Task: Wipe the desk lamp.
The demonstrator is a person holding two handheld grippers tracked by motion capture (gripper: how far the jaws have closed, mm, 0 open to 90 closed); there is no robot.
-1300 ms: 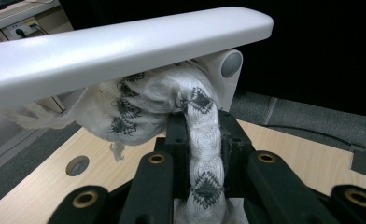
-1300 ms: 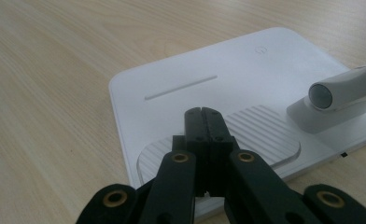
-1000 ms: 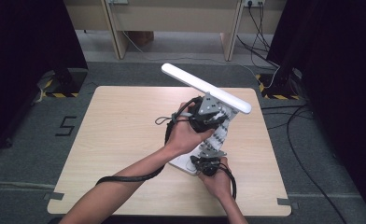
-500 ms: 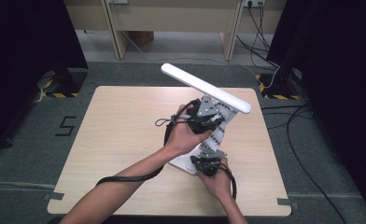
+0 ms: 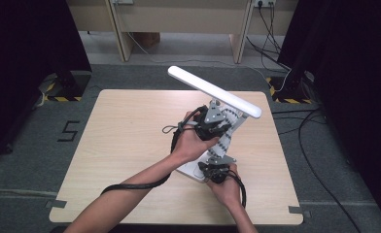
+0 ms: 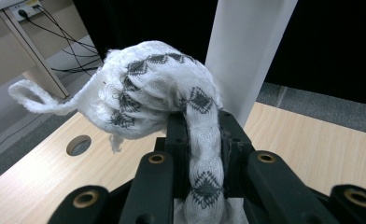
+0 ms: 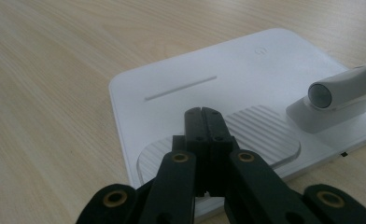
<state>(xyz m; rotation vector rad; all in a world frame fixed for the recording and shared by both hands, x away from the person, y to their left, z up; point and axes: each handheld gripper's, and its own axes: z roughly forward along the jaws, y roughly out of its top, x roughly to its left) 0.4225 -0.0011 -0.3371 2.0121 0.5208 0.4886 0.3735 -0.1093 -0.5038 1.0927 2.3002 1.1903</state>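
A white desk lamp stands at the table's right: a long light bar (image 5: 213, 90) over a flat base (image 5: 191, 170). A white knitted cloth (image 5: 226, 138) with grey diamonds hangs along the lamp's arm. My left gripper (image 5: 213, 125) is beside that arm, under the bar. In the left gripper view its jaws are shut on a band of the cloth (image 6: 202, 140), and the rest bunches beyond the tips in front of the white lamp bar (image 6: 246, 51). My right gripper (image 7: 203, 114) is shut, its tips resting on the ribbed pad (image 7: 260, 126) of the lamp base (image 7: 246, 70).
The wooden table (image 5: 125, 141) has bare room to the left of the lamp and a round cable hole (image 6: 78, 145). The left gripper's black cable (image 5: 130, 184) trails over the near edge. Loose cables lie on the floor at the right.
My left gripper has sunk a little with the cloth still in its jaws. The right gripper has stayed on the lamp base.
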